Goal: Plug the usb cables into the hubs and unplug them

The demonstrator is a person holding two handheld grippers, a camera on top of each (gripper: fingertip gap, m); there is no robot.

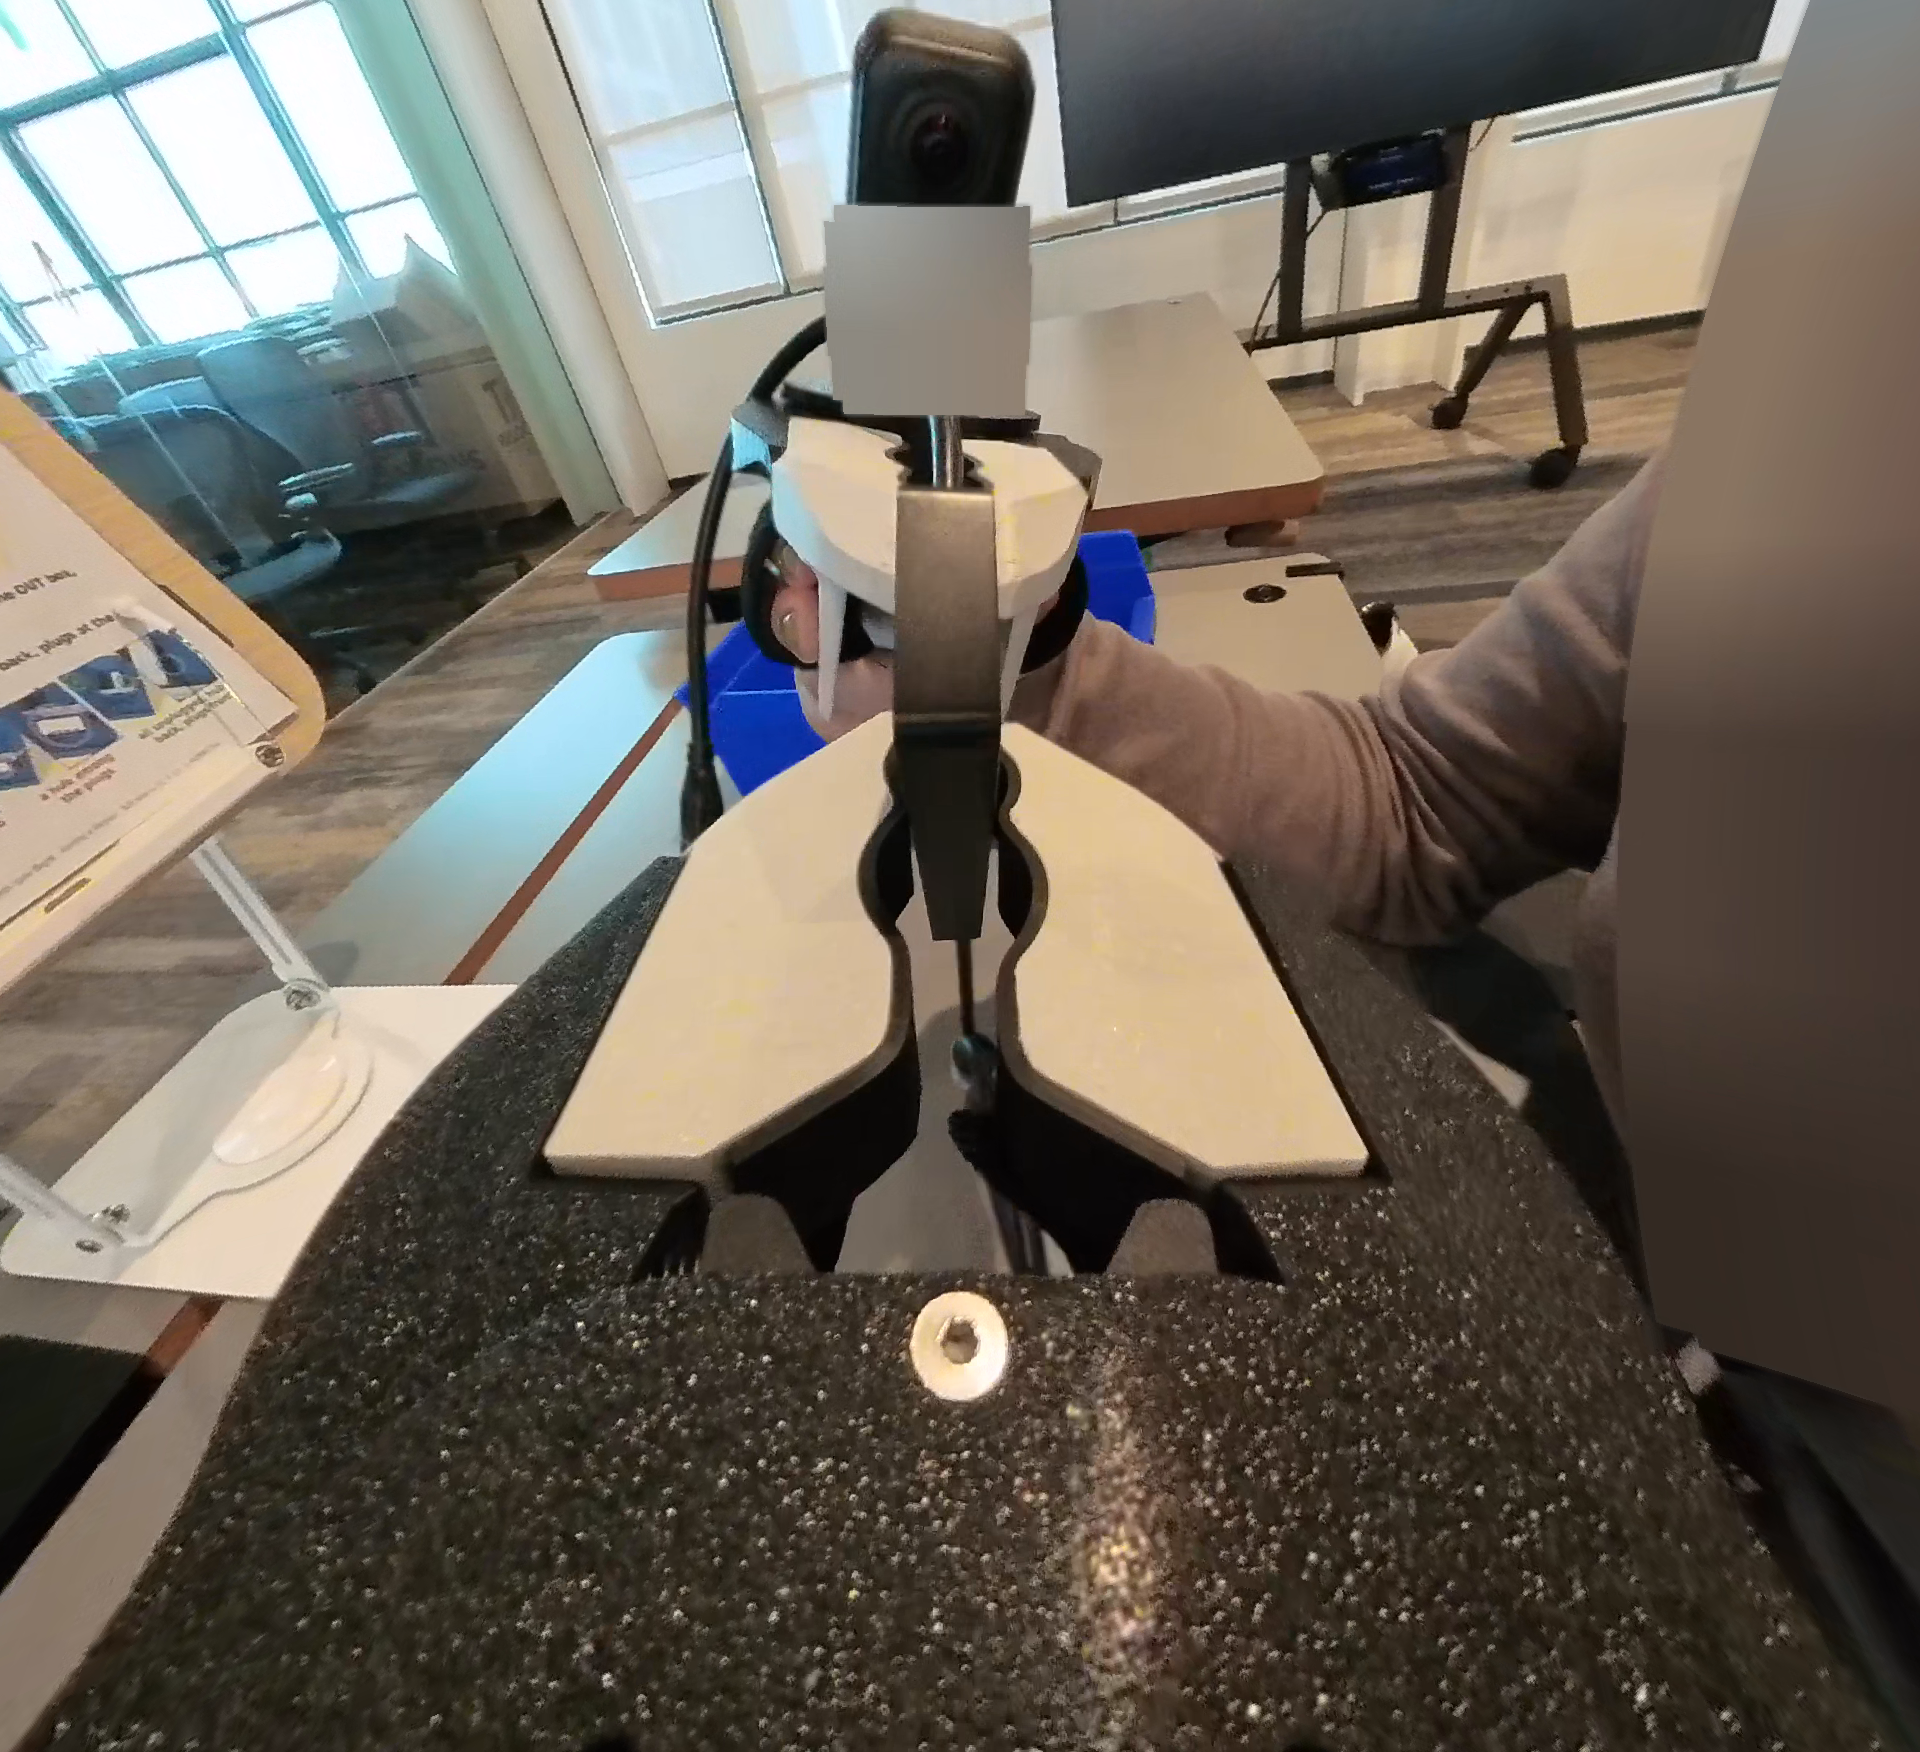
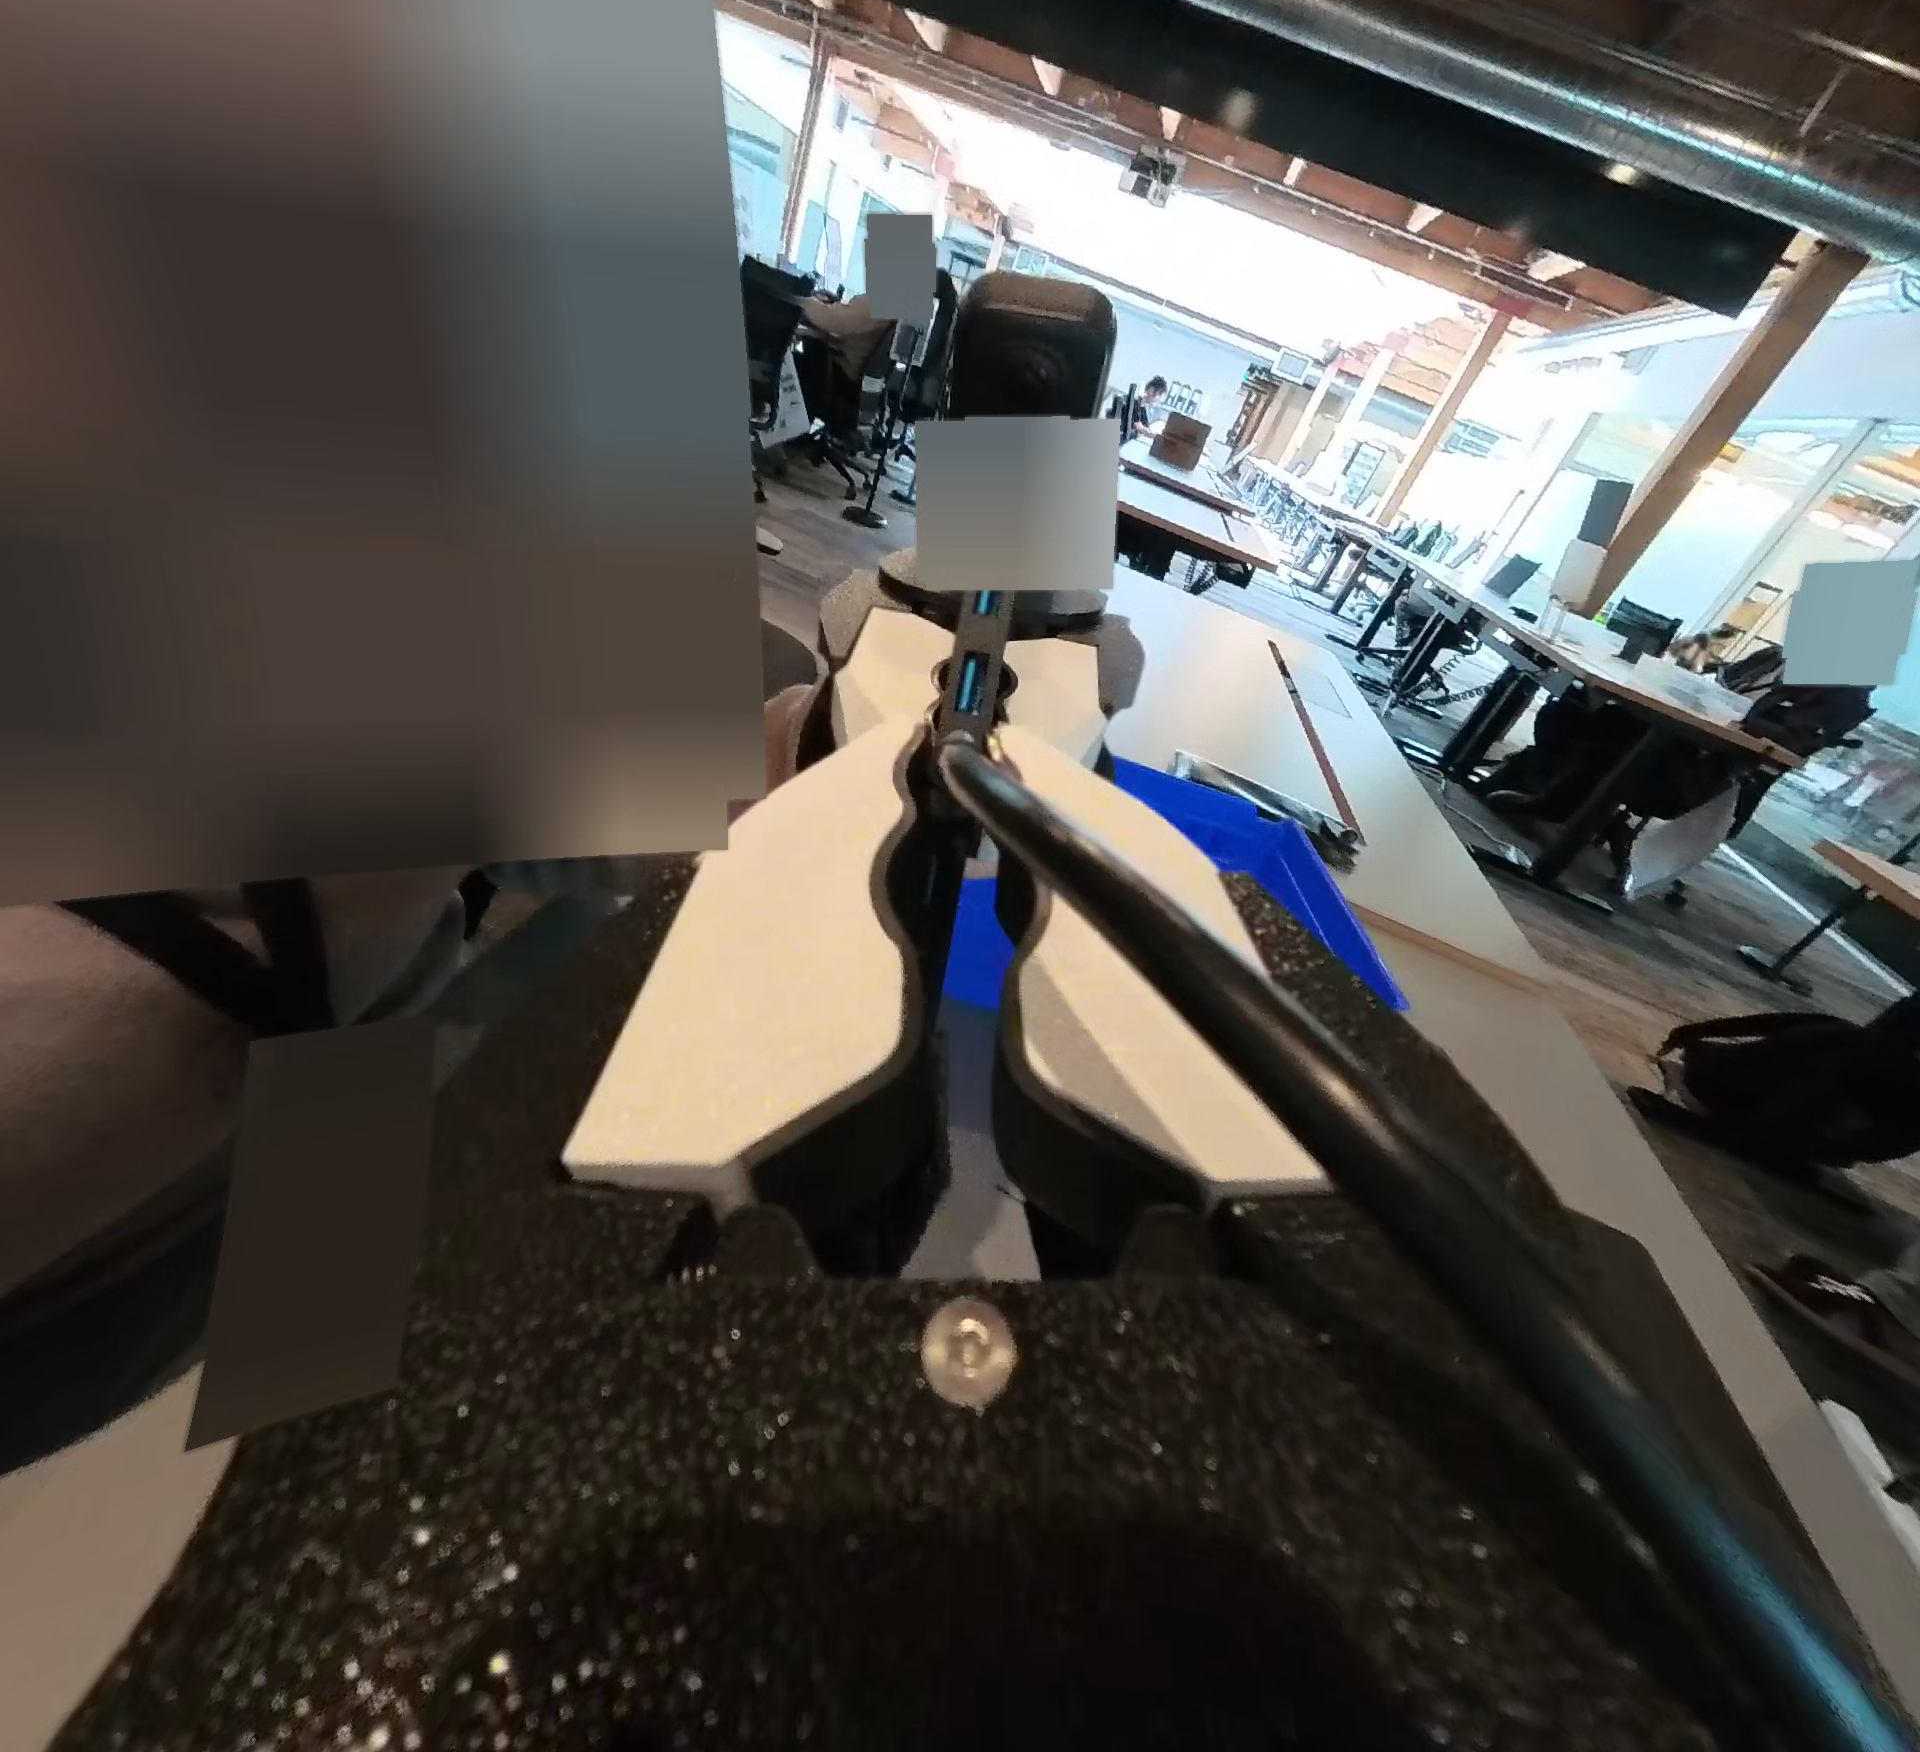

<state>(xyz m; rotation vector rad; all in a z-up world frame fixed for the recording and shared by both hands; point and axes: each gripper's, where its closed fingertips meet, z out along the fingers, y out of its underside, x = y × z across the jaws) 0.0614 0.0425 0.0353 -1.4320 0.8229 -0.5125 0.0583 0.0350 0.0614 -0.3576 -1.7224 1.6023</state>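
With the tabletop [image 1: 468,871] and blue bin [image 2: 1278,871] below them, the two tools face each other tip to tip. Left hand-held gripper [image 1: 948,829] is clamped on the grey hub [image 1: 943,663], held in the air; right hand-held gripper [image 2: 951,757] is closed on the black usb cable [image 2: 1195,933] at the hub's near end.

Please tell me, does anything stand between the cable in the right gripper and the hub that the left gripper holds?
Nothing visible does. The right gripper pinches the black cable at its fingertips, and the hub, held by the left gripper, begins directly beyond them. I cannot tell whether the plug is already seated.
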